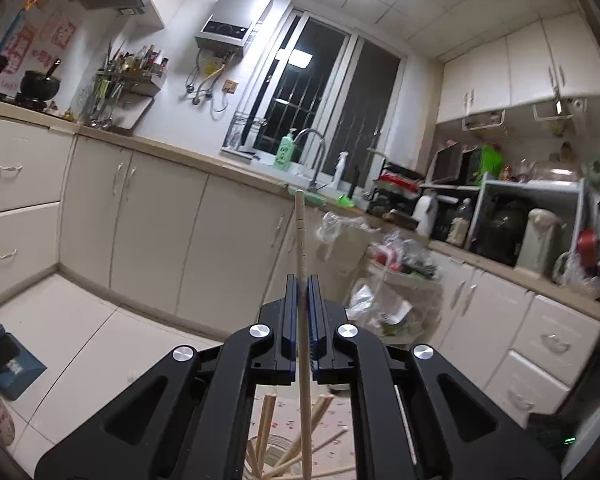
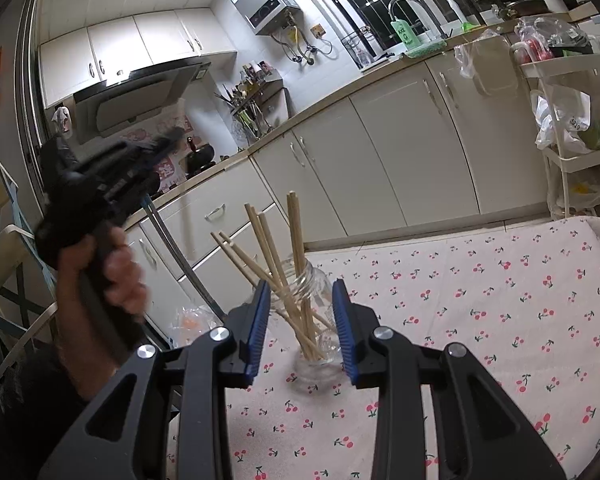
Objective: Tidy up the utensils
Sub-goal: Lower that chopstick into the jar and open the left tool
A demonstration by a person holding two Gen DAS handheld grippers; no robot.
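My left gripper [image 1: 303, 280] is shut on a single pale wooden chopstick [image 1: 300, 232], which stands upright between the blue pads and reaches down past them. Below it, at the bottom edge of the left wrist view, is a glass jar [image 1: 278, 454] with several chopsticks [image 1: 323, 405] fanned out in it. In the right wrist view the same jar [image 2: 320, 354] stands on the cherry-print tablecloth [image 2: 500, 300] with several chopsticks [image 2: 296, 232] in it. My right gripper [image 2: 302, 286] has its blue pads against the jar's two sides. A hand holds the blurred left gripper [image 2: 168, 140] up at the left.
Cream kitchen cabinets [image 2: 400, 152] run along the wall behind the table. A white trolley with plastic bags [image 2: 572, 128] stands at the right, and a wooden chair [image 2: 4, 240] at the far left. A blue dustpan [image 1: 10, 360] lies on the floor.
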